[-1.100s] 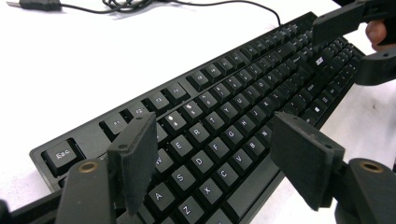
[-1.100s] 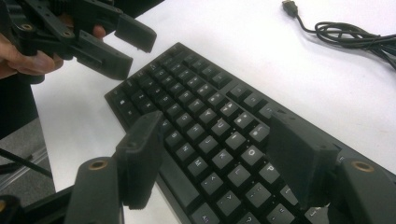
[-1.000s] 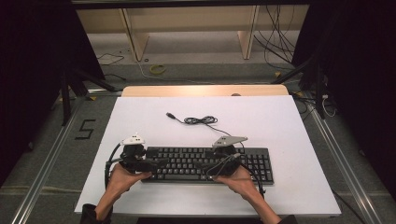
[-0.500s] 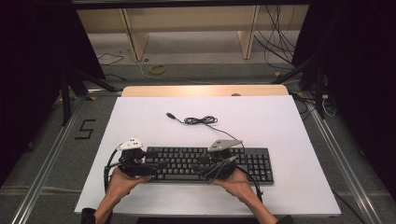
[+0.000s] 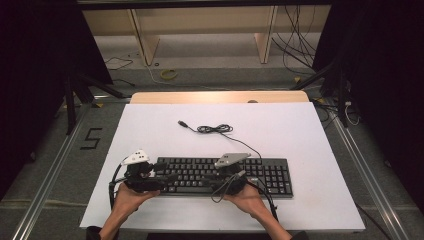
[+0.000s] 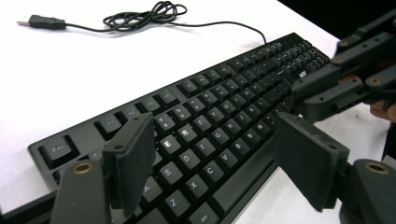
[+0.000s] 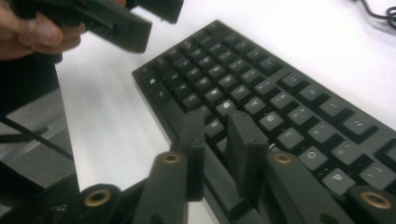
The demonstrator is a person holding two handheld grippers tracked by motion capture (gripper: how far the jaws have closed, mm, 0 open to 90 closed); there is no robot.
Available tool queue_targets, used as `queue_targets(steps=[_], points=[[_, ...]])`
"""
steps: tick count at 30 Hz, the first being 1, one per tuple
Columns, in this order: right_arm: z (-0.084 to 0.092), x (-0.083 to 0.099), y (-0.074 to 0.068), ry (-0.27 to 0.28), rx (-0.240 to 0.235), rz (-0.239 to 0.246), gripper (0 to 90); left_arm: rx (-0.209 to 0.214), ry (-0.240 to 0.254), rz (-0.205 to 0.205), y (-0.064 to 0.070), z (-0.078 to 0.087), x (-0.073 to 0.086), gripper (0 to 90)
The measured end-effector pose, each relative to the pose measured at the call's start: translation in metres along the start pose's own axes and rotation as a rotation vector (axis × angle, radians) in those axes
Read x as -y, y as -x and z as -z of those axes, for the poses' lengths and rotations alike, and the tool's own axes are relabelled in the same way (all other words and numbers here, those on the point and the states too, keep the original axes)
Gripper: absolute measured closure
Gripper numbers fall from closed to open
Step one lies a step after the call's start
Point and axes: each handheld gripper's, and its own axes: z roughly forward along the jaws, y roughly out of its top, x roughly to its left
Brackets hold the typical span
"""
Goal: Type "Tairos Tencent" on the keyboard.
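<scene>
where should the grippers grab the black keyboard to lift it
Best at the two short ends of the keyboard, one gripper from each side, jaws over and under the thin edge. It lies flat and long on the white table, so a single grip would likely let it tip.

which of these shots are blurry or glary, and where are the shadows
High view: even light on the white table, dark surroundings, faint shadow at the keyboard edge. Left gripper view: keys sharp, left tool soft up close, the cable lies on overexposed white. Right gripper view: soft throughout, key letters smeared, right tool nearly closed after closing, nothing between its jaws.
</scene>
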Motion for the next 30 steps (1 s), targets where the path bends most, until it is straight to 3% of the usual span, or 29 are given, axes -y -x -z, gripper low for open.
queue_targets(steps=[7,30], points=[[-0.011,0.002,-0.008,-0.039,0.012,0.030,90.0,-0.007,0.010,-0.003,-0.002,0.004,0.003,29.7],[-0.027,0.005,-0.009,-0.104,0.046,0.049,90.0,-0.008,0.006,0.009,0.000,0.006,0.012,30.0]])
